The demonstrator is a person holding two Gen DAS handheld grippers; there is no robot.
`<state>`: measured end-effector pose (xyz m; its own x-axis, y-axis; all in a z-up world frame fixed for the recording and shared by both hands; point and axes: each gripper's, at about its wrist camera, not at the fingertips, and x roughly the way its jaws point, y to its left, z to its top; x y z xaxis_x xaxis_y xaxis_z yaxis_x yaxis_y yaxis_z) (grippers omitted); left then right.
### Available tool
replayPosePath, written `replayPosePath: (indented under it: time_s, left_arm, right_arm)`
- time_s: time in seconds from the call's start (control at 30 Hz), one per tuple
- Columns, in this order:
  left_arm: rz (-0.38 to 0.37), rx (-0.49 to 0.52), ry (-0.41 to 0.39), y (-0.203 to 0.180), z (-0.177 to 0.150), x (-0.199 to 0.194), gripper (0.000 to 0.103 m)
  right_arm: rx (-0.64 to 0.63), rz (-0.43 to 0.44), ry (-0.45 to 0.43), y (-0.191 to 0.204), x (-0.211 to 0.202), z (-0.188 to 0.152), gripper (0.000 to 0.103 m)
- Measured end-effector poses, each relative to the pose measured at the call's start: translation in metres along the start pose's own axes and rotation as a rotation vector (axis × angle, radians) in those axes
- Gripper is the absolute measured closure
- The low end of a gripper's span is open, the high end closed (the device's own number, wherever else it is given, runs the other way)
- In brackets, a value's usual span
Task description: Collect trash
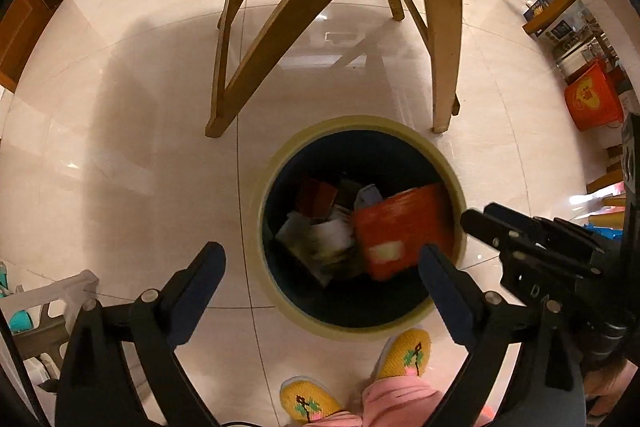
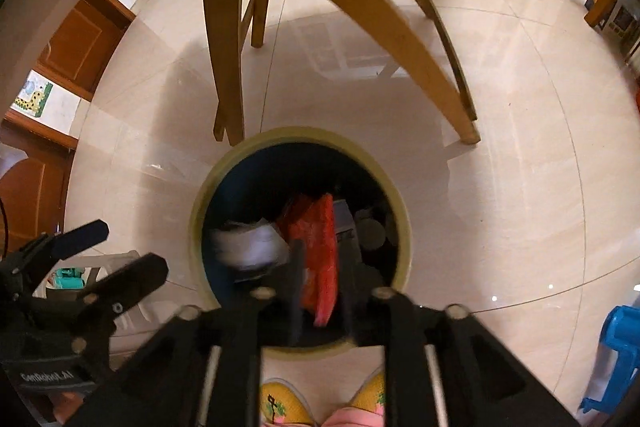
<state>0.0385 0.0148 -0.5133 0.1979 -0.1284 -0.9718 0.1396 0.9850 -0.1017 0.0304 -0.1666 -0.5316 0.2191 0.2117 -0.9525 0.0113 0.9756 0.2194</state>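
Observation:
A round trash bin (image 1: 256, 227) with a pale rim stands on the tiled floor and holds several pieces of trash. A red packet (image 1: 400, 227) hangs over its mouth. In the right wrist view my right gripper (image 2: 322, 267) is shut on this red packet (image 2: 320, 251), above the bin (image 2: 198, 223). My left gripper (image 1: 322, 259) is open and empty, its fingers either side of the bin's near rim. The right gripper shows in the left wrist view (image 1: 480, 223) at the right of the bin.
Wooden table legs (image 1: 248, 59) stand just beyond the bin. An orange bucket (image 1: 592, 99) and shelves are at the far right. A white plastic stool (image 1: 48, 303) is at the left, a blue plastic item (image 2: 616, 347) at the right. My yellow slippers (image 1: 404, 351) are below the bin.

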Motion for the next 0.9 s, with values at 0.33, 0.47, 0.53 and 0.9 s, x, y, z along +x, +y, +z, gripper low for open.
replayPosePath:
  time_s: [0.33,0.47,0.53,0.9]
  left_arm:
    - [-0.001,-0.053,-0.052,0.015,-0.006,-0.040,0.006]
    - [-0.020,-0.063,-0.071,0.013,-0.010,-0.074,0.006]
    - [-0.027,-0.063,-0.082,0.011,-0.012,-0.097,0.006]
    - [-0.018,0.005,-0.135,-0.003,0.000,-0.239,0.006]
  right_arm:
    - [0.021,0.017,0.002,0.008,-0.024,-0.007,0.073]
    - [0.024,0.015,-0.017,0.012,-0.054,-0.008,0.073]
    - [0.029,0.019,-0.024,0.015,-0.069,-0.008,0.073]
    - [0.043,0.040,-0.072,0.045,-0.187,-0.002,0.073]
